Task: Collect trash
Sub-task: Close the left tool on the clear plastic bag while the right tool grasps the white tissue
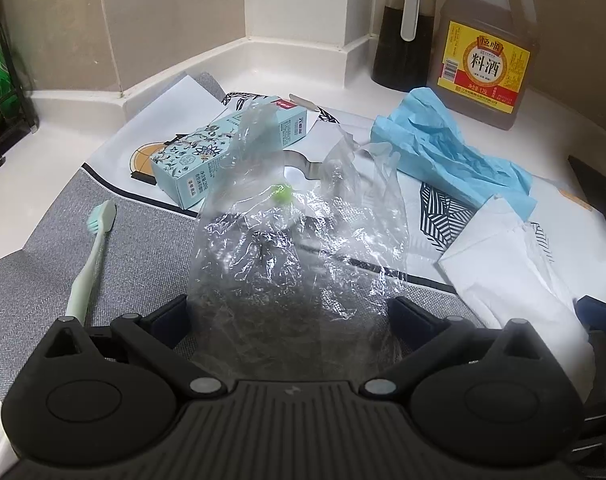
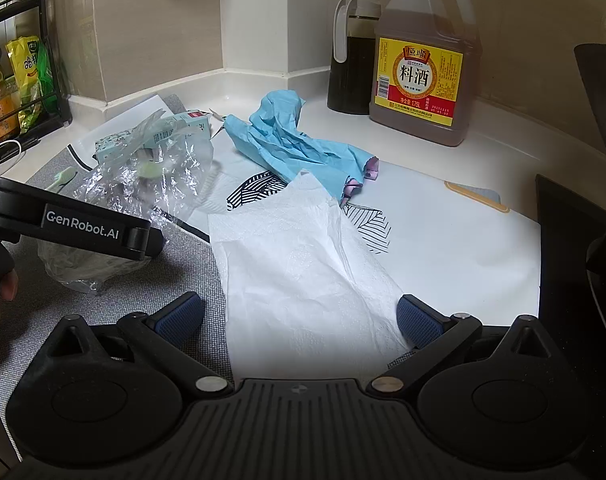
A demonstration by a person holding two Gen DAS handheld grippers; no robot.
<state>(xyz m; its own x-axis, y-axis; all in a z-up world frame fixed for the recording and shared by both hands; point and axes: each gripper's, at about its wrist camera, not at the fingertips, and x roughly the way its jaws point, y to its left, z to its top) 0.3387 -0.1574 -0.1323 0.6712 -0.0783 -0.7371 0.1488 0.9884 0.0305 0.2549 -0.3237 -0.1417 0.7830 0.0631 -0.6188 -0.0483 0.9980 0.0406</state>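
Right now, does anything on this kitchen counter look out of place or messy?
Yes. A mint-green toothbrush lies on the grey mat, odd for a kitchen. Crumpled blue paper, a white tissue and a clear plastic bag are strewn across it. The bag sits between the left gripper fingers. No spills.

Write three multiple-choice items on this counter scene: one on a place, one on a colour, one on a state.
1. Where does the toothbrush lie?
A. on the grey mat
B. inside the carton
C. against the cooking-wine jug

2. What colour is the crumpled paper before the jug?
A. red
B. light blue
C. black

3. How do the right gripper jaws stand?
A. shut on the toothbrush
B. shut on the jug
C. open around the white tissue

Answers: 1 A, grey mat shows beneath it; 2 B, plainly blue; 3 C, pads apart, tissue between.
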